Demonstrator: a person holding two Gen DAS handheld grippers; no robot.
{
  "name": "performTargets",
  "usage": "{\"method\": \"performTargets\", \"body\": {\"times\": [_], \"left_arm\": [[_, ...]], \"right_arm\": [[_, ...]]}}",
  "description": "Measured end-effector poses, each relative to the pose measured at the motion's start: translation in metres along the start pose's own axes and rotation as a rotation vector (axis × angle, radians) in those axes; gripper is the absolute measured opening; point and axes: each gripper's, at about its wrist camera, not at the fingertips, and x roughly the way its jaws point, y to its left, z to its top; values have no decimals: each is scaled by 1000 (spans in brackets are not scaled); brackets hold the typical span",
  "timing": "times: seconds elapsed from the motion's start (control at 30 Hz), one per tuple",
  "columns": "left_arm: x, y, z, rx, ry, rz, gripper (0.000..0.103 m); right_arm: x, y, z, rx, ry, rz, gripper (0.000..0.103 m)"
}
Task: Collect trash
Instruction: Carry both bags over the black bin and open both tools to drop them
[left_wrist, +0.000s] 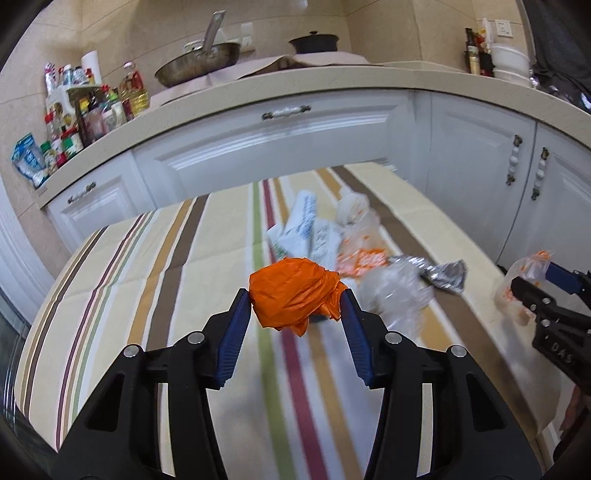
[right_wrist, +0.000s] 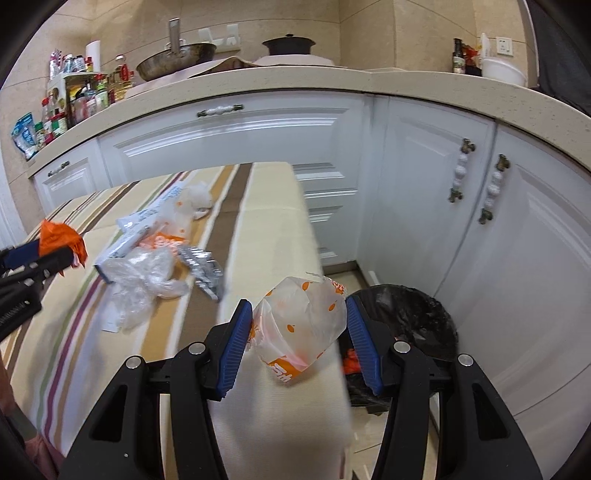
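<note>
My left gripper (left_wrist: 295, 301) is shut on a crumpled orange plastic bag (left_wrist: 291, 293), lifted a little above the striped tablecloth (left_wrist: 147, 266). My right gripper (right_wrist: 299, 314) is shut on a clear bag with orange print (right_wrist: 301, 325), held over the table's right edge. Just past that edge stands a bin with a black liner (right_wrist: 410, 317) on the floor. Still lying on the table are a clear plastic wad (right_wrist: 144, 280), a silver foil wrapper (right_wrist: 203, 269), a white printed wrapper (left_wrist: 299, 229) and another orange-printed bag (left_wrist: 358, 254). Each gripper shows at the other view's edge.
White cabinet doors (right_wrist: 229, 136) with ornate handles curve round behind the table under a beige counter (left_wrist: 332, 85). On it stand a pan (left_wrist: 199, 62), a black pot (left_wrist: 314, 42) and several bottles (left_wrist: 92, 107). A tiled floor (right_wrist: 354, 273) lies between table and cabinets.
</note>
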Motion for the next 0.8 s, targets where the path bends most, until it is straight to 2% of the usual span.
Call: {"method": "performTargets", "body": {"times": [0.17, 0.47, 0.6, 0.8], "left_arm": [[2, -40, 18, 38, -28, -61, 48], [20, -129, 47, 121, -50, -164, 48], [31, -168, 57, 159, -57, -183, 48], [50, -211, 68, 188, -23, -214, 48]], "right_arm": [[-5, -26, 3, -4, -27, -96, 53], [-1, -86, 10, 40, -41, -210, 53], [4, -104, 11, 53, -38, -238, 53], [13, -127, 11, 79, -31, -251, 53]]}}
